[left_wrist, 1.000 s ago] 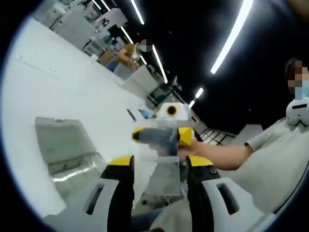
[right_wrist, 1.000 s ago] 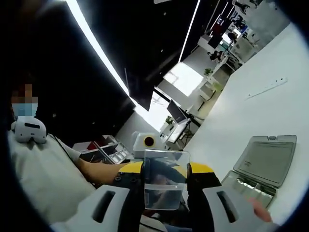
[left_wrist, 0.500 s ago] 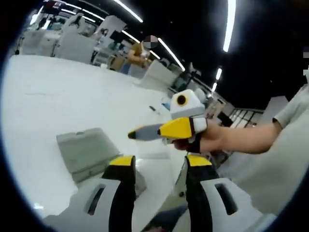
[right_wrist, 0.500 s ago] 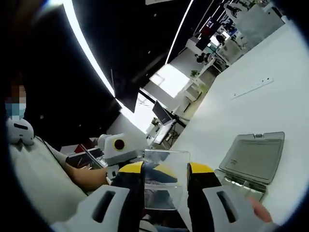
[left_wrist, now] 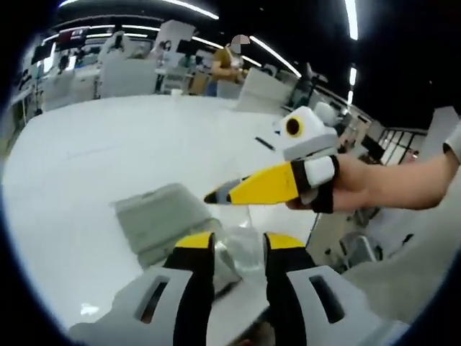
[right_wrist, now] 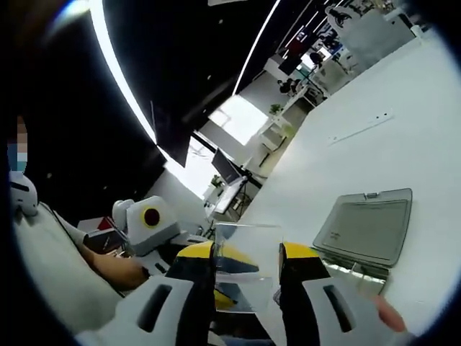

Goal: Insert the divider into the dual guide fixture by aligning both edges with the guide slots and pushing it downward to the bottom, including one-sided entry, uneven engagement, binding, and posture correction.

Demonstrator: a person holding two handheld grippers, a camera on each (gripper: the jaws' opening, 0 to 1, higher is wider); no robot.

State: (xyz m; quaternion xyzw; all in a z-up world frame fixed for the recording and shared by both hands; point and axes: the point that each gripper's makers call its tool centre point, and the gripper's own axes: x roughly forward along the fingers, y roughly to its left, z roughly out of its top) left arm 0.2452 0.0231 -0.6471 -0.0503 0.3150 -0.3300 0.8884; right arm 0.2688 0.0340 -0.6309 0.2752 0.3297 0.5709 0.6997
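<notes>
A clear plastic divider point(right_wrist: 243, 265) stands upright between the yellow-tipped jaws of my right gripper point(right_wrist: 246, 254), which is shut on it. In the left gripper view the right gripper point(left_wrist: 268, 189) comes in from the right, held by a hand, its jaws pointing left just above my left gripper point(left_wrist: 239, 244). The left jaws stand open with a narrow gap; a faint clear sheet shows there, and I cannot tell if they touch it. A grey case point(left_wrist: 157, 215) with its lid open lies on the white table point(left_wrist: 108, 144). The same case point(right_wrist: 364, 231) lies to the right of the divider.
The left gripper point(right_wrist: 153, 225) and the hand holding it show at the left of the right gripper view. A fingertip point(right_wrist: 389, 317) is at the lower right. Desks, chairs and a person point(left_wrist: 232, 61) stand beyond the table's far edge.
Both views have swung down toward the table. My left jaws have drawn closer together. The right gripper still holds the divider and now sits lower, right over the left jaws.
</notes>
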